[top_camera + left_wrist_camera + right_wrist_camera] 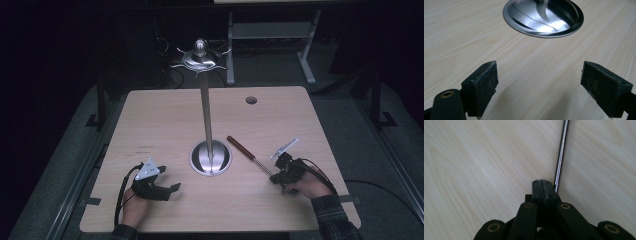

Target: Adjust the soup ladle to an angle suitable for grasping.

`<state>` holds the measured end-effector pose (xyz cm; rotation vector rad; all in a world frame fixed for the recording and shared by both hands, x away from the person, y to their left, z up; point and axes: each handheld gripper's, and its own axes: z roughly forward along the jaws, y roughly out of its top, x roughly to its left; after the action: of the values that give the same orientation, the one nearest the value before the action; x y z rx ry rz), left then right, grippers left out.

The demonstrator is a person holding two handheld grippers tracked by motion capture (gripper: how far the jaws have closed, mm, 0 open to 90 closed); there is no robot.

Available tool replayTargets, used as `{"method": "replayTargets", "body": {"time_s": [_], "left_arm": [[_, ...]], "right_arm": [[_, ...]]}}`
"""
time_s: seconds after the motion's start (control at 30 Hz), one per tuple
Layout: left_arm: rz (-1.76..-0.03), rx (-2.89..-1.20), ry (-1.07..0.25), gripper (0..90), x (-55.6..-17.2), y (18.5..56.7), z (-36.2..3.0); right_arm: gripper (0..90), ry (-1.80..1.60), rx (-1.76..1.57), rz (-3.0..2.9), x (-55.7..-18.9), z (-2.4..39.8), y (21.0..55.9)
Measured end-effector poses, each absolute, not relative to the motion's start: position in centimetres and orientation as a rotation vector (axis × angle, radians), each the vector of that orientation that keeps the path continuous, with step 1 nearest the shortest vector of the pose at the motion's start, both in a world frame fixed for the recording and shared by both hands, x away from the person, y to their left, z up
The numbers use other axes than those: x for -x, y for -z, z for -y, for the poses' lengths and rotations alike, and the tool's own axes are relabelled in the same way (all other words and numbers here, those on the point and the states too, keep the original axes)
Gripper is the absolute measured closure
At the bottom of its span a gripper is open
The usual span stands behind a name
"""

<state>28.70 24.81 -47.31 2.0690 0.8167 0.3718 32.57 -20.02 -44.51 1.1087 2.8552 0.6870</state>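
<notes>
On the wooden table (165, 120) a tool (248, 154) with a reddish-brown handle and a thin metal shaft lies slantwise, just right of the round steel base (210, 158) of a tall stand (205, 100). The handle end points up the table and the shaft end runs down toward the right gripper (276, 178). That gripper sits low at the table's right side with its jaws pressed flat together, nothing between them; in the right gripper view the shiny shaft (561, 155) passes just beside the closed tips (whether it touches them I cannot tell). The left gripper (172, 189) rests near the front left, jaws spread wide and empty, pointing toward the base, whose polished dish (544, 17) lies well ahead of its pads (485, 87).
</notes>
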Motion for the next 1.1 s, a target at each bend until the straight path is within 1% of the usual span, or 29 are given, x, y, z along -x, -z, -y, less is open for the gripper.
{"method": "replayTargets", "body": {"time_s": [0.33, 0.6, 1.1], "left_arm": [[-0.816, -2.070, -0.370, 14.2, -28.7, 47.3, -24.8], [-0.815, -2.064, -0.368, 14.2, -28.7, 47.3, -24.9], [-0.814, -2.073, -0.368, 14.2, -28.7, 47.3, -24.7]], "right_arm": [[90.0, -0.648, -1.169, -2.803, -33.6, 21.2, 44.5], [90.0, -0.655, -1.160, -2.796, -33.8, 21.2, 44.3], [89.9, -0.788, -1.159, -2.733, -34.6, 20.7, 41.9]]}}
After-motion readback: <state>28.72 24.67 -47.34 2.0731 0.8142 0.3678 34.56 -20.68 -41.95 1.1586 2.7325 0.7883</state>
